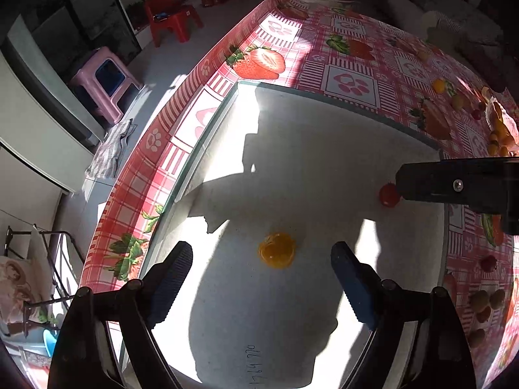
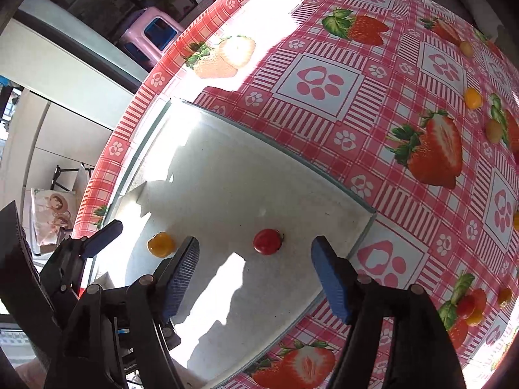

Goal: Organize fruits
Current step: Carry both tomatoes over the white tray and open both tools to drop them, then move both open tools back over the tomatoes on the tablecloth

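Note:
A small yellow fruit point(image 1: 276, 250) lies on a white board point(image 1: 292, 149); my left gripper point(image 1: 261, 261) is open, its blue pads either side of the fruit and just short of it. A small red fruit point(image 2: 267, 241) lies on the same board point(image 2: 227, 175); my right gripper point(image 2: 254, 254) is open and empty just behind it. The red fruit also shows in the left wrist view point(image 1: 388, 195), partly behind the right gripper's body. The yellow fruit shows in the right wrist view point(image 2: 161, 244) next to the left gripper's finger point(image 2: 103, 236).
The board lies on a red strawberry-print tablecloth point(image 2: 356, 103). Several small yellow, red and brown fruits point(image 1: 486, 301) are scattered on the cloth to the right point(image 2: 472, 97). The table's left edge drops to the floor, with a pink stool point(image 1: 103, 81) and red chairs point(image 1: 168, 16).

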Available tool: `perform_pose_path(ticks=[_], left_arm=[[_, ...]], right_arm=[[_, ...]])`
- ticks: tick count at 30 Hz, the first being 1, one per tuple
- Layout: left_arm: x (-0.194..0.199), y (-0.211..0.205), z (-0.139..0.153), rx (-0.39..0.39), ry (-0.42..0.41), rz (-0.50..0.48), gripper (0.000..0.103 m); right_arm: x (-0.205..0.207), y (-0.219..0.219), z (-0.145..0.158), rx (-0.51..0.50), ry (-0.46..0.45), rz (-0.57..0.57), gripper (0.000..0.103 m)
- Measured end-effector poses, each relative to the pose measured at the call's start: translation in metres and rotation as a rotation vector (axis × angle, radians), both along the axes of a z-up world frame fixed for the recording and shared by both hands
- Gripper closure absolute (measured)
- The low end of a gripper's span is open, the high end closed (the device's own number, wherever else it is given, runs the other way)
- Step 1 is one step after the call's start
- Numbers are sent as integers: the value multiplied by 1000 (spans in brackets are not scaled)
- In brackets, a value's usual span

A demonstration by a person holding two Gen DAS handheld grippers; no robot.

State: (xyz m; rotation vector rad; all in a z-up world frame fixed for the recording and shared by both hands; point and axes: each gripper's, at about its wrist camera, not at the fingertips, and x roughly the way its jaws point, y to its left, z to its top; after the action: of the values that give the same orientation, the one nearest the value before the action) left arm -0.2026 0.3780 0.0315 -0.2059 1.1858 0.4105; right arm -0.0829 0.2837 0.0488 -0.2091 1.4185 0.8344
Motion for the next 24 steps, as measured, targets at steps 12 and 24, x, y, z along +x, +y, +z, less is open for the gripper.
perform_pose_path(ticks=[12, 24], left_arm=[[31, -76, 28, -14, -6, -191, 15], [87, -173, 31, -18, -25, -431, 15]], right_arm=[[11, -105, 29, 21, -11, -228, 26], [21, -249, 9, -121, -34, -489, 26]])
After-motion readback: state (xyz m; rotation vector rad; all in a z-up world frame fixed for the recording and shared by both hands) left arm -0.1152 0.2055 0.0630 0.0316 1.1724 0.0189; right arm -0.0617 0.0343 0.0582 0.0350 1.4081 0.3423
